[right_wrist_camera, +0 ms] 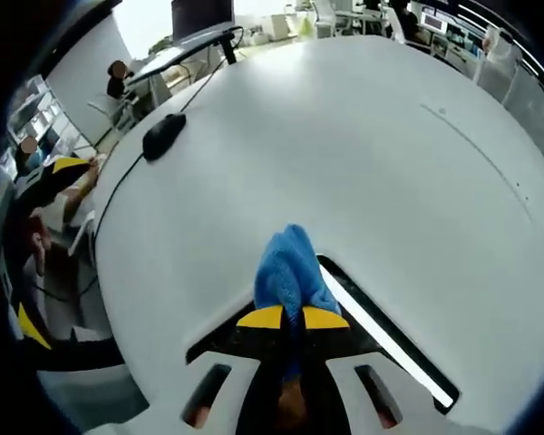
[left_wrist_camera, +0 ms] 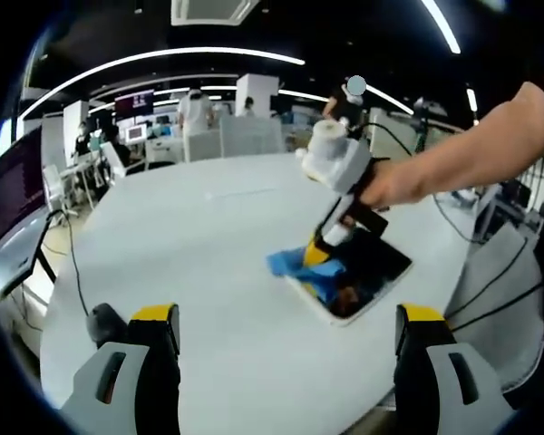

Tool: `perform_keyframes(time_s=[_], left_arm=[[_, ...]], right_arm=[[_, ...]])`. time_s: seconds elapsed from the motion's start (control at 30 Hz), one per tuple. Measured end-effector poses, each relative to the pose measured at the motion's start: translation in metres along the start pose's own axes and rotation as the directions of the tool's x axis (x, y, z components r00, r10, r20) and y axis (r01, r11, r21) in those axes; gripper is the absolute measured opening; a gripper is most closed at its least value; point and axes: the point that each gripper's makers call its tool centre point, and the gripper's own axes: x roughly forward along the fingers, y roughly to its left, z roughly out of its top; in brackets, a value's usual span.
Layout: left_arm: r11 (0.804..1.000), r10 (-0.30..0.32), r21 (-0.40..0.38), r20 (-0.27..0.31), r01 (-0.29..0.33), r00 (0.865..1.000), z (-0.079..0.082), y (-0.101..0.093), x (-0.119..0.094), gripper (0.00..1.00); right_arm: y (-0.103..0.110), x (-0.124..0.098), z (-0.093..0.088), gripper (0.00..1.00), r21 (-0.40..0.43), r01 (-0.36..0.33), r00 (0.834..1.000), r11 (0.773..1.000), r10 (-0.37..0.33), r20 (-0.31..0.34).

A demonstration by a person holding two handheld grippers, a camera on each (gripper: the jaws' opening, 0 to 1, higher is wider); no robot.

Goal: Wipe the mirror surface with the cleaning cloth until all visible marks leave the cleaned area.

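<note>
text: I can read none | labels, brands, numbers: none legible on anything before me | screens past the worktop's far edge: too blurred to make out

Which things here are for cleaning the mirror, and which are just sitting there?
For the job:
- mirror
- blue cloth
- right tongs, shut on the cloth

Just lying about:
- black mouse and its cable
- left tongs, open, holding nothing
- white table
</note>
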Motion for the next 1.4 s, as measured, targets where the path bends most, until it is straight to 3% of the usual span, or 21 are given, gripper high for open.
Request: perform_keyframes(time_s=[0.3,0.53,0.7,0.9,1.4], left_arm=[[1.000,0.011,-0.020,0.015,-0.011,1.000,0.000,-0.001,0.002,0.99],[1.000,0.014,-0.017,0.022,-0.014,1.000,0.004,-0.002,0.001,0.99],[0.998,0.057,-0.030,0.036,-0.056,0.998,0.008,0.005,0.000,0.99],[0.998,0.053,-0.033,0.045,-0.052,0.998,0.012,0.001,0.001,0.99],[0.999,0.038,-0.028,0.041,-0.037,0.998,0.009,-0.005,-0.001,0.99]], right_arm=[[0.013,-0.002,-0.009,0.00,-0.012,-0.014,1.000,1.000,0.014,-0.011],[0.012,-0.003,-0.008,0.00,-0.005,-0.022,1.000,1.000,0.021,-0.012],[0.012,-0.003,-0.008,0.00,-0.011,-0.020,1.000,1.000,0.020,0.004],[0.008,-0.004,-0.009,0.00,0.036,-0.060,0.998,0.998,0.059,0.016],[-0.009,-0.015,-0.030,0.00,0.037,-0.044,0.999,0.998,0.044,0.008]])
